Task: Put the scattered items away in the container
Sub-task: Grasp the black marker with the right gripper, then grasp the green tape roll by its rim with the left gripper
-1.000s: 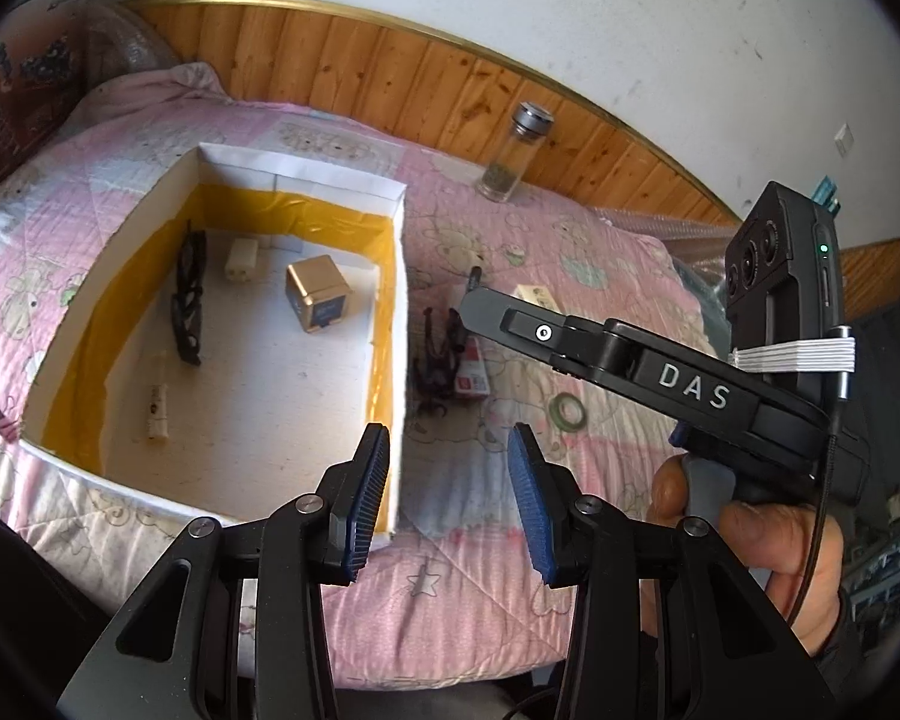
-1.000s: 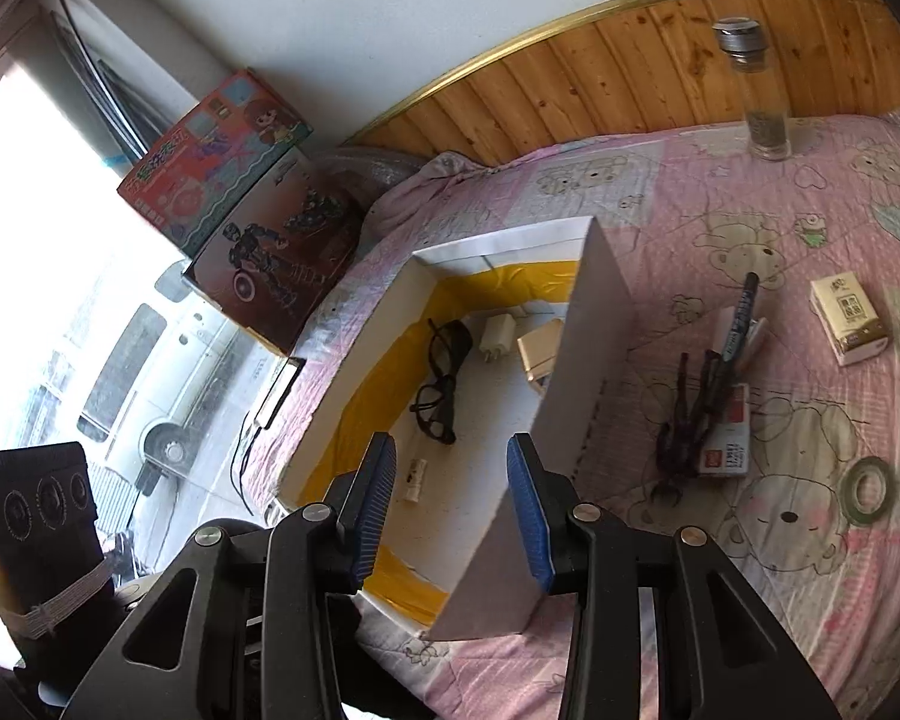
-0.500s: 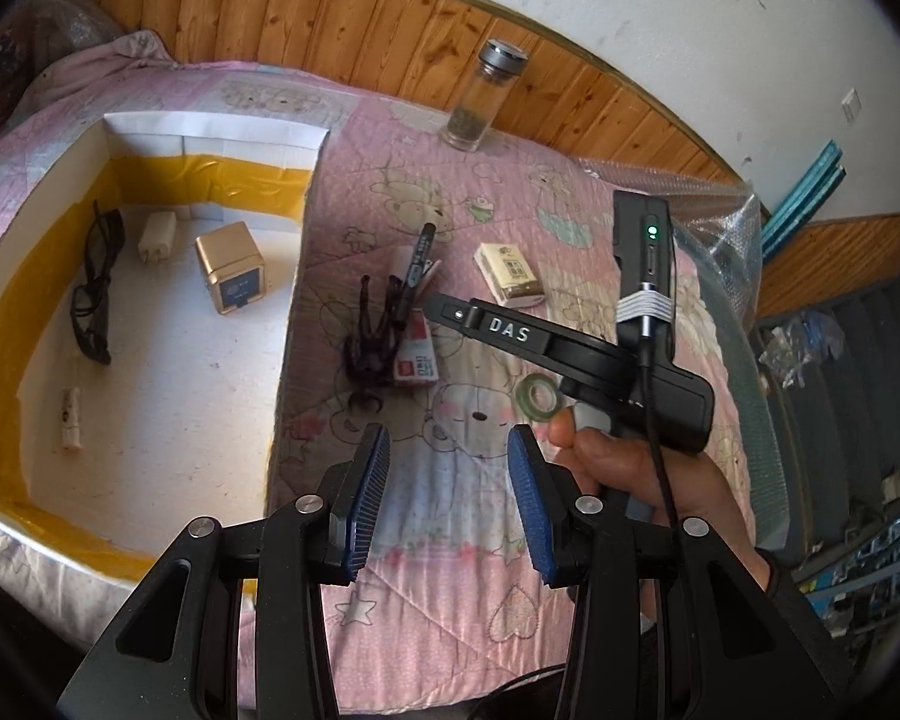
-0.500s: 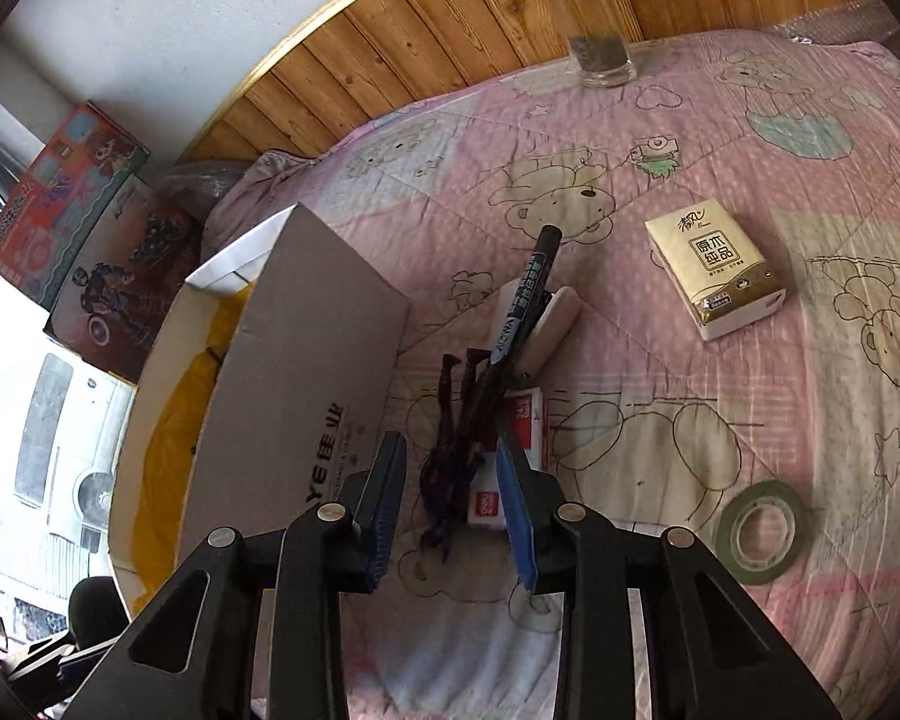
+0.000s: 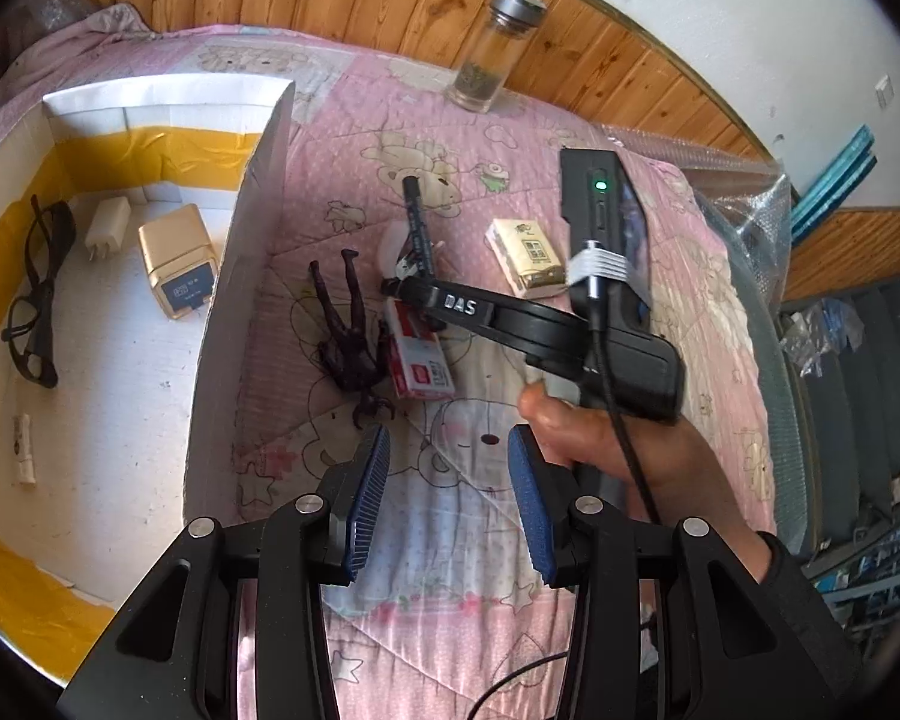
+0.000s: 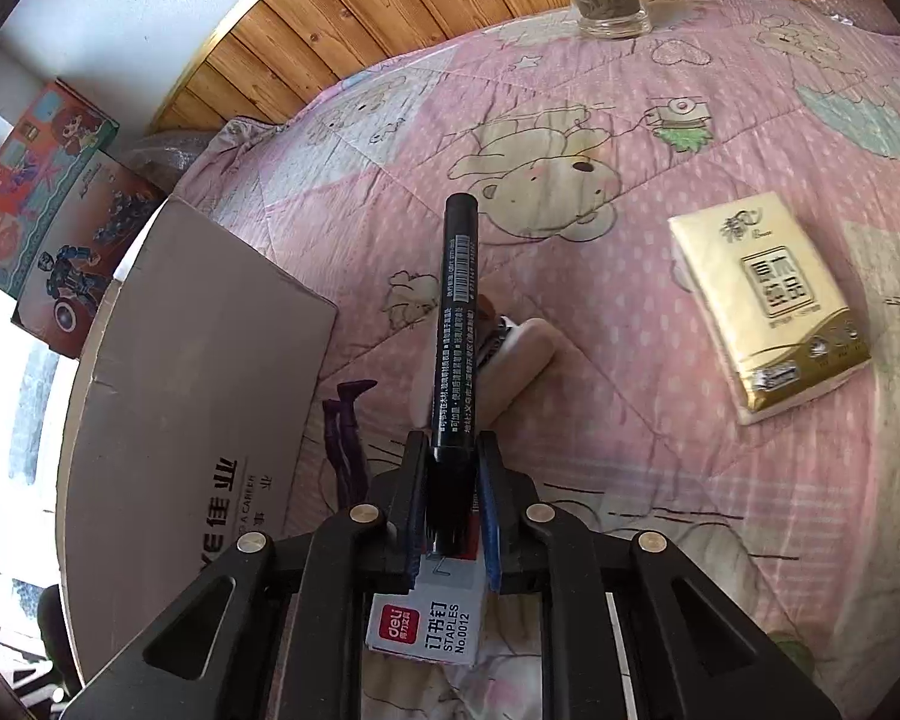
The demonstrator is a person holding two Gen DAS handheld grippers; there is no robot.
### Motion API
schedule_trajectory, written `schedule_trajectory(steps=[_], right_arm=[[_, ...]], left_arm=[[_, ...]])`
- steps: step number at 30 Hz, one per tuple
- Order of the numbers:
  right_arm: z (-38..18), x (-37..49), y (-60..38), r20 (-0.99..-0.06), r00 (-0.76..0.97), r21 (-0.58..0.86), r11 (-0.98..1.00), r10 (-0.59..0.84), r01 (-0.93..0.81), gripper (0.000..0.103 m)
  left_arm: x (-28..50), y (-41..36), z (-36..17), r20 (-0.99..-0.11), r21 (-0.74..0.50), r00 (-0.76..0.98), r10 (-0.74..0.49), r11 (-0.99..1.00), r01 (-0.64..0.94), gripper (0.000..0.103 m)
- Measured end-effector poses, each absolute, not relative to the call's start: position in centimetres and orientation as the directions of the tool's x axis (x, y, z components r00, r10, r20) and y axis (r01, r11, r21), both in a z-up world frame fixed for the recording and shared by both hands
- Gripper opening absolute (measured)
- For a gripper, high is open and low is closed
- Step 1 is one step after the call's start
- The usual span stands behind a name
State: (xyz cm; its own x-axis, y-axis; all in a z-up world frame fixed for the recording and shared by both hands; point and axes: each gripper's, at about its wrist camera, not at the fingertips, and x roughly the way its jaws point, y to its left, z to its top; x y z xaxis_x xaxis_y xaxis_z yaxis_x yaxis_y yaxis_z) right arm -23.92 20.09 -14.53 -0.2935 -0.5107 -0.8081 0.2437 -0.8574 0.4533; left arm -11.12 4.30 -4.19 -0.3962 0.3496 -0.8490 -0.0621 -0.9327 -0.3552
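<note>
Right gripper [image 6: 453, 474] just closing, clamped on black marker [image 6: 457, 312] lying over staple box [image 6: 432, 618] on pink quilt [image 6: 630, 420] beside cardboard box [image 5: 252, 276], possibly lifted slightly; left gripper [image 5: 447, 504] open, empty.

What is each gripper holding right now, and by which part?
Right gripper grips the black marker near one end. Left gripper holds nothing.

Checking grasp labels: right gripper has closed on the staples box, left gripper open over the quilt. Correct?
Not quite. The right gripper has just been closing and its fingers clamp the black marker, not the staples box, which lies on the quilt under the fingers; the right wrist view shows it. The left gripper is open over the quilt, as stated.
</note>
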Motion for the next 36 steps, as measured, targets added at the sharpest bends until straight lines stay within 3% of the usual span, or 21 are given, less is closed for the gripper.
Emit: schedule_trajectory(steps=[8, 16, 22, 32, 36], right_arm=[[-11.7, -21.0, 26.4, -0.857, -0.310, 0.324, -0.897, -0.413, 0.299, 0.017], [-12.8, -18.2, 35.4, -0.900, -0.325, 0.236, -0.951, -0.290, 0.198, 0.017], [-14.8, -19.8, 35.7, -0.913, -0.310, 0.217, -0.960, -0.263, 0.177, 0.018], [-14.5, -21.3, 36.0, -0.902, -0.331, 0.227, -0.957, -0.277, 0.182, 0.015], [-13.4, -21.1, 36.0, -0.891, -0.355, 0.225, -0.955, -0.282, 0.194, 0.015]], left_arm=[[-14.4, 5.0, -7.1, -0.876, -0.345, -0.366, 0.315, -0.938, 0.019, 0.047], [-14.3, 12.8, -8.6, -0.870, -0.388, -0.280, 0.405, -0.914, -0.117, 0.047], [-14.7, 18.5, -11.3, -0.899, -0.315, -0.252, 0.358, -0.929, -0.194, 0.047], [-15.3, 18.9, -13.3, -0.895, -0.309, -0.269, 0.355, -0.930, -0.197, 0.058], [-14.6, 20.8, -13.5, -0.900, -0.213, -0.318, 0.299, -0.937, -0.279, 0.066]])
